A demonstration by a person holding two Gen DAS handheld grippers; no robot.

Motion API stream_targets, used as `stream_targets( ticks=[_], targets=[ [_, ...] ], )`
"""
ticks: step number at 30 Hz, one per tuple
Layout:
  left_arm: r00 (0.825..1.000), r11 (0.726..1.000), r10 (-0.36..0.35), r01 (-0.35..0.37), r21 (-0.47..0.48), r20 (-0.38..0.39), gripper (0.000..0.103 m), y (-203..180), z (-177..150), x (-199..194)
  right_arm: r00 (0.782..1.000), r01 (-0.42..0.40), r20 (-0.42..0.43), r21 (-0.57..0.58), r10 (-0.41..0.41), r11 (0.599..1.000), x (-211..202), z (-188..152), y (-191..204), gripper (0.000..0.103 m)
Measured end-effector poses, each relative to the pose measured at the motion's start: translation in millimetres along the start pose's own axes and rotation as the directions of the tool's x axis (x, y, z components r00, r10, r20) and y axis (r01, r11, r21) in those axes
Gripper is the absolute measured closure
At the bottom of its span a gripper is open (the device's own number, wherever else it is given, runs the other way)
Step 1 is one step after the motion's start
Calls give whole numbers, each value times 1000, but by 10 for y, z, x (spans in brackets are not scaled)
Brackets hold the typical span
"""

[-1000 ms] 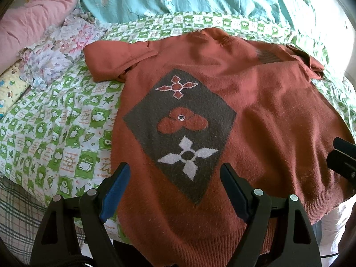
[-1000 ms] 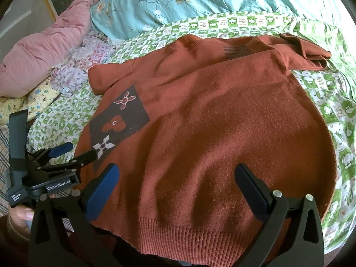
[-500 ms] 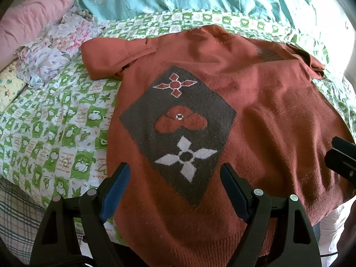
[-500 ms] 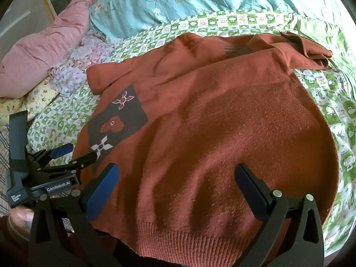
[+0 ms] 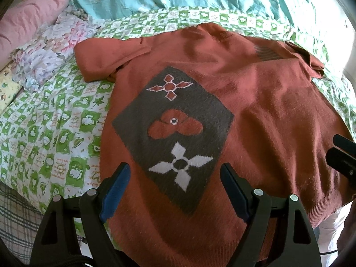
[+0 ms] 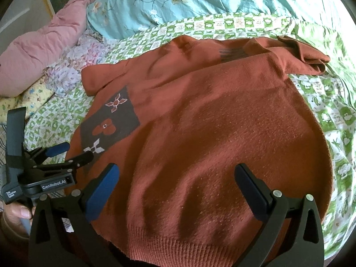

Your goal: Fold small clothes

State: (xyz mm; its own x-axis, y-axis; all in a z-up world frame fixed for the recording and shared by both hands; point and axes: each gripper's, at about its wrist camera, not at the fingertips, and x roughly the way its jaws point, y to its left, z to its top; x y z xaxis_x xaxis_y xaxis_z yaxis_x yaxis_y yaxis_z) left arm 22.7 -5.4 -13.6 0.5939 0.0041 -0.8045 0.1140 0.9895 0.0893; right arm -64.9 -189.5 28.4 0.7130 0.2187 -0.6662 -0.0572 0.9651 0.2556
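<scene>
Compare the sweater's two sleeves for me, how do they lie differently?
The left sleeve lies fairly flat, pointing outward on the green checked sheet. The right sleeve is bunched and folded over itself, with creases at its end. Both are the same rust colour and neither is folded onto the sweater body yet.

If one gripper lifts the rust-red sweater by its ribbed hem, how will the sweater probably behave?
The sweater is soft knit and already lies in gentle waves, so it will likely sag and drape rather than hold shape. Its fuzzy surface probably grips the blue pads well. The short sleeves lie loosely bunched and would likely dangle or trail behind.
</scene>
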Motion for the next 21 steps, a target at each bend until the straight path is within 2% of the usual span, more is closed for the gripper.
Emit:
stream_targets(
  ticks=[3, 6, 13, 21],
  targets=[
    [1000, 1000, -11, 11, 2, -7, 20, 4, 44, 31, 1000, -6, -14, 28, 7, 1000, 3, 33, -70, 0],
    [1000, 1000, -1, 1, 15, 31, 20, -12, 107, 38, 1000, -19, 0, 49, 19, 999, -14, 76, -169, 0],
    [1000, 1000, -9, 8, 3, 30, 19, 22, 316, 138, 999, -31, 39, 80, 28, 996, -74, 292, -453, 0],
    [997, 1000, -12, 14, -25, 71, 19, 122, 727, 221, 994, 46, 95, 91, -54, 995, -159, 859, -962, 0]
  ],
)
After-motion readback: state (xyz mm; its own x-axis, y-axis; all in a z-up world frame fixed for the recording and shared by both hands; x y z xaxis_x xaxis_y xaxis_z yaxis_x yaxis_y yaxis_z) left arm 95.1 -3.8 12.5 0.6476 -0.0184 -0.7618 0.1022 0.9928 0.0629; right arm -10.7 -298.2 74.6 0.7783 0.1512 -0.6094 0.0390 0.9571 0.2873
